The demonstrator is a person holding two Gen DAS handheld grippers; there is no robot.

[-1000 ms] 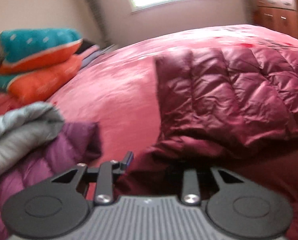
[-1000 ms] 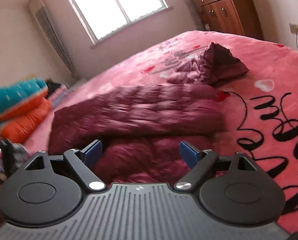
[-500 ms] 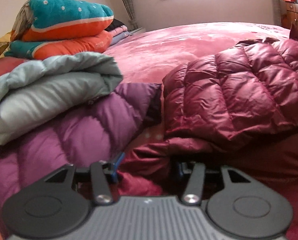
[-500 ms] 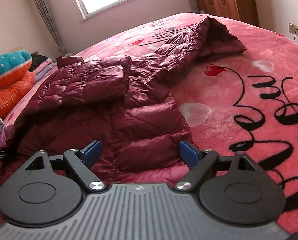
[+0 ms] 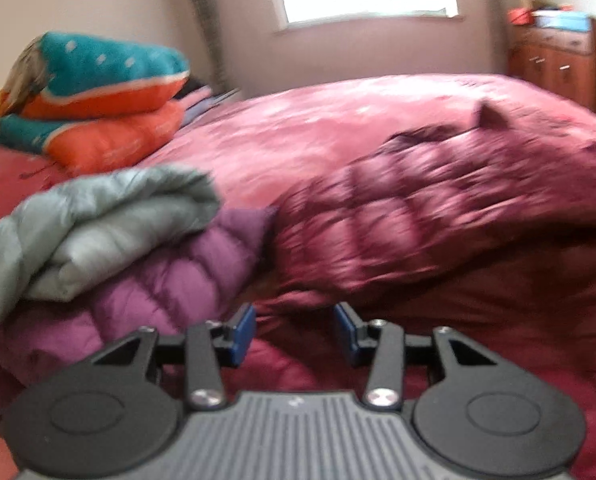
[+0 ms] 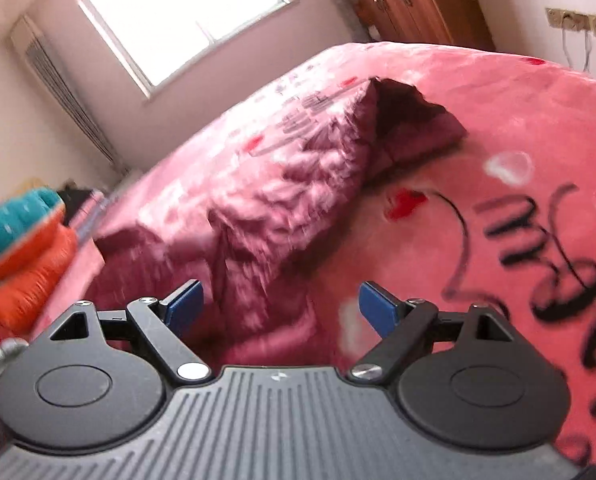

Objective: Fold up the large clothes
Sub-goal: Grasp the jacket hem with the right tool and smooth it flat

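A dark red quilted down jacket (image 5: 438, 216) lies partly folded on the pink bed (image 5: 298, 136). It also shows in the right wrist view (image 6: 266, 208), its hood end far right. My left gripper (image 5: 294, 334) is open and empty just above the jacket's near edge. My right gripper (image 6: 282, 306) is open and empty, above the jacket's near right edge and the bedspread (image 6: 498, 160).
A folded grey jacket (image 5: 98, 220) lies on a purple down jacket (image 5: 146, 296) at left. Teal and orange blankets (image 5: 98, 92) are stacked behind. A wooden cabinet (image 6: 410, 0) stands by the far wall. A wall socket (image 6: 578, 26) is at right.
My left gripper has opened and let go of the jacket's edge. Both grippers have lifted and tilted, so the views shifted and blurred. The right gripper stays open.
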